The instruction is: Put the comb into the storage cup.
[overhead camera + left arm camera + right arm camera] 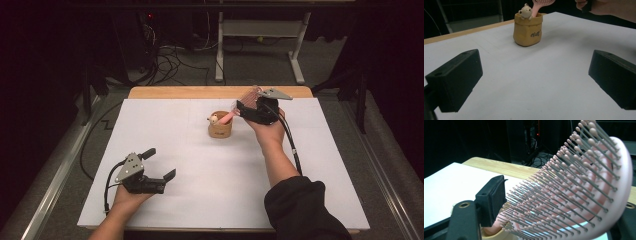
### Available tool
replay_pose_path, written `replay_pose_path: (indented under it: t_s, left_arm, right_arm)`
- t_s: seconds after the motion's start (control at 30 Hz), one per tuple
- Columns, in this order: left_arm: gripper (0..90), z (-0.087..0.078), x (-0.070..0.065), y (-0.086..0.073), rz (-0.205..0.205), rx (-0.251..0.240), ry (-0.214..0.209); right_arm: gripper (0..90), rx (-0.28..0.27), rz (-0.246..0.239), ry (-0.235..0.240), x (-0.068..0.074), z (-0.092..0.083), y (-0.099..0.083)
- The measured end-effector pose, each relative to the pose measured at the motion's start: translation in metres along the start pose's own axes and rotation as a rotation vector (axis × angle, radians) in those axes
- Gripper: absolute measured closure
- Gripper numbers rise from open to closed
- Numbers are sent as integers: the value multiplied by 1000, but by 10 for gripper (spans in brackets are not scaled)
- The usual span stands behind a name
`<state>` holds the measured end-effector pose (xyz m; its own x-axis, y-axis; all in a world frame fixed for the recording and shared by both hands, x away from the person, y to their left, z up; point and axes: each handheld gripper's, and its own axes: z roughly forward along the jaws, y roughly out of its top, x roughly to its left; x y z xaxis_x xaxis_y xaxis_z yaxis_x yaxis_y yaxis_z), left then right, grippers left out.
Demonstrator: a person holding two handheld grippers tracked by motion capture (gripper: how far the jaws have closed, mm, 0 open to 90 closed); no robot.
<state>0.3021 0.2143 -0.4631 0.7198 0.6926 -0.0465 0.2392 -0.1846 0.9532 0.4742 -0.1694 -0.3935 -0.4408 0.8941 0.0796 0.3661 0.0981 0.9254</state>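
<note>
Your right gripper pinches a pink hairbrush, handle in the tan pot. Lower it straight. Your left gripper rests spread wide.

Both grippers are black — the left gripper has blocky, wedge-faced jaws, a grey three-cornered plate on top and a black cable trailing behind, the right gripper likewise — and a dark sleeve covers the right forearm.
</note>
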Motion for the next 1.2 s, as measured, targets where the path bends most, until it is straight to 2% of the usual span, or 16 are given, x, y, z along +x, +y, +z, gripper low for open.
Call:
replay_pose_path:
  t_s: [0.53, 0.8, 0.9, 1.07, 1.2]
  left_arm:
    - [0, 0, 1, 0, 0, 12, 3]
    - [0, 0, 1, -1, -1, 12, 4]
    - [0, 0, 2, -1, -1, 14, 6]
    - [0, 0, 3, -1, 0, 20, 10]
    - [0, -1, 4, -1, -3, 16, 12]
  right_arm:
    - [156, -7, -18, -14, -2, -6, 4]
    - [68, -21, -26, -31, -3, -12, 7]
    - [6, -23, -34, -36, -3, -15, 8]
    - [6, -41, -49, -52, -1, -24, 11]
    - [5, -52, -58, -42, 1, -31, 12]
